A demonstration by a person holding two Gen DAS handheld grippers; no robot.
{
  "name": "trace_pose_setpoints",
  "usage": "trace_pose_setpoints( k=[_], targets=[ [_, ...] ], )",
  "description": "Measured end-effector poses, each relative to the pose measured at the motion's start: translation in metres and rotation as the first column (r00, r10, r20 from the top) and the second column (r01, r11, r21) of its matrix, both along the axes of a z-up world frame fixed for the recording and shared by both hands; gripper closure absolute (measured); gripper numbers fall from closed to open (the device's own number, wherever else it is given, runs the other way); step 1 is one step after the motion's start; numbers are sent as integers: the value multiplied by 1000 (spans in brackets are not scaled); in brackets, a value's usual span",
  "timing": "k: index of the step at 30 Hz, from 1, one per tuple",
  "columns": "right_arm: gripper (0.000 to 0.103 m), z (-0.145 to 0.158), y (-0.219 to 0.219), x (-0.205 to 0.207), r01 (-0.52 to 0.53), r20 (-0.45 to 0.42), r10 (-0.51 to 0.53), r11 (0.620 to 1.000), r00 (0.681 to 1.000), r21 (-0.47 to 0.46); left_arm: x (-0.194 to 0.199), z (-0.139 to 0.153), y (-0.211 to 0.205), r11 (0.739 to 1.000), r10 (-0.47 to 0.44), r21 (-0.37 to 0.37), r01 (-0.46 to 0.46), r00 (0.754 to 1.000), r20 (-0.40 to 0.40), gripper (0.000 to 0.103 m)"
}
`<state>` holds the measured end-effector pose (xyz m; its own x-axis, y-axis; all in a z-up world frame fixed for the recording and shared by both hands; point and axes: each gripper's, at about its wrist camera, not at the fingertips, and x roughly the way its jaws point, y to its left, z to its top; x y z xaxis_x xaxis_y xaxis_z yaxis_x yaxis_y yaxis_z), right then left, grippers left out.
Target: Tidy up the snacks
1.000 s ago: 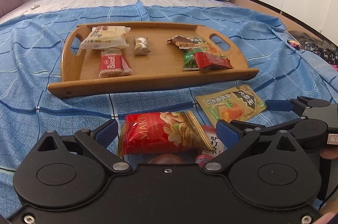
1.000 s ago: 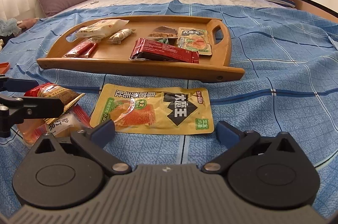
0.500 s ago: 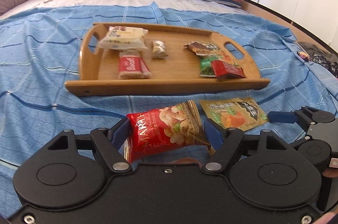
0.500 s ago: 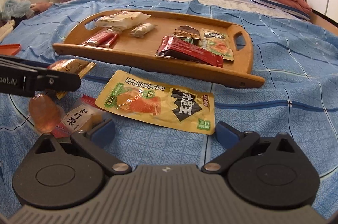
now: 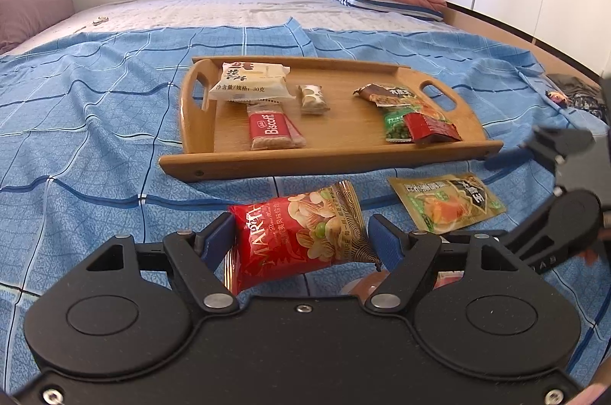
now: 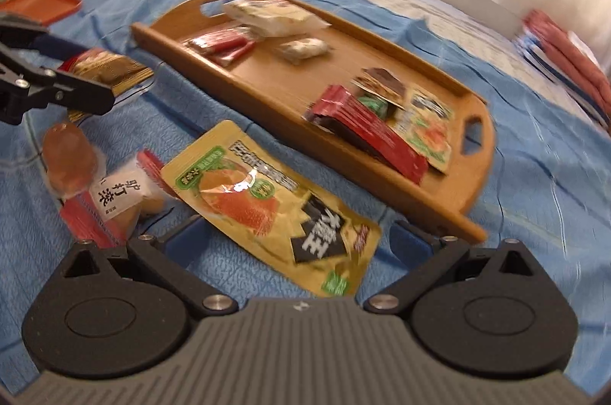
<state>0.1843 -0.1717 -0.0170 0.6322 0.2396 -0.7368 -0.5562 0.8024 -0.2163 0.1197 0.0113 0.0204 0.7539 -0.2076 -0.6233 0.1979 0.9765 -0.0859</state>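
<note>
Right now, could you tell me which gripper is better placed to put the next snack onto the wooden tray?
Left. The left gripper already grips the red nut packet, facing the tray; the right gripper is open over the yellow packet.

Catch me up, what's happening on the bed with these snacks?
A person is sorting snacks onto a wooden tray on the blue bedspread. The left tongs have just closed on a red nut packet and hold it off the bed, short of the tray. The right tongs are open over a yellow pouch that lies flat on the bedspread, not gripped. Two more small snacks lie loose beside it. Several packets already sit on the tray.
</note>
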Motion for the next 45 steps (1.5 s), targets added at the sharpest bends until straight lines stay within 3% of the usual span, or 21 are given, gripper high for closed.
trace_pose_setpoints(
  k=[6, 11, 15, 20, 25, 31, 37, 41, 45],
  targets=[
    [0, 3, 13, 26, -140, -68, 137, 989, 988, -52, -4, -1, 2, 1000, 4, -2, -4, 1000, 13, 28],
    [0, -5, 0, 48, -88, -203, 100, 994, 974, 69, -4, -2, 5, 1000, 11, -13, -11, 1000, 6, 28],
    [0, -9, -9, 46, -52, -203, 77, 990, 976, 130, -2, -4, 7, 999, 26, -24, -26, 1000, -5, 28],
    [0, -6, 1, 37, 98, -218, -77, 991, 973, 86, -3, -4, 10, 999, 36, -31, -36, 999, -12, 28],
    [0, -2, 5, 26, 326, -296, -293, 943, 909, 65, -3, -7, 13, 998, 52, -33, -53, 998, -23, 28],
    [0, 4, 11, 4, 356, -377, -317, 934, 870, 36, -5, -10, 15, 998, 59, -37, -60, 998, -29, 28],
    [0, 10, 17, -13, 240, -324, -221, 970, 920, 20, -6, -9, 17, 997, 64, -38, -64, 998, -21, 28],
    [0, 11, 19, -18, 171, -182, -169, 985, 969, -3, -7, -10, 18, 997, 65, -30, -66, 998, -19, 28],
    [0, 5, 20, -13, 132, -140, -127, 991, 982, 25, -6, -11, 17, 998, 65, -26, -65, 998, -22, 28]
  ],
)
